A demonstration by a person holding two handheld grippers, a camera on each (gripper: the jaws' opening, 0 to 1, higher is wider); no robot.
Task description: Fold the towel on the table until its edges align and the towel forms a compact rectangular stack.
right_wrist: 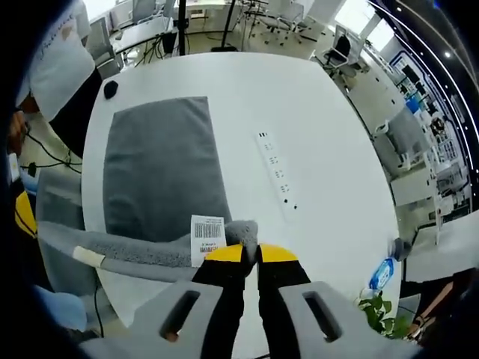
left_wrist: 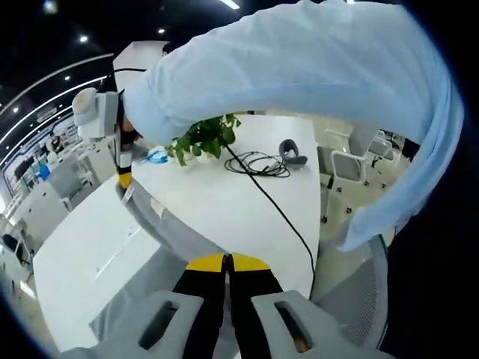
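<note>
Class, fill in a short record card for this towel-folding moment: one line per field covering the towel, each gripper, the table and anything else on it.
towel: grey towel, one edge lifted off the table, barcode label at the raised edge
left gripper: left gripper shut on the towel
right gripper: right gripper shut on the towel
table: white table
other items: power strip, plant, black cable

grey towel [right_wrist: 161, 168] fuzzy matt cloth, table [right_wrist: 322, 134] smooth white w/ slight sheen, paper barcode tag [right_wrist: 208, 238]
</note>
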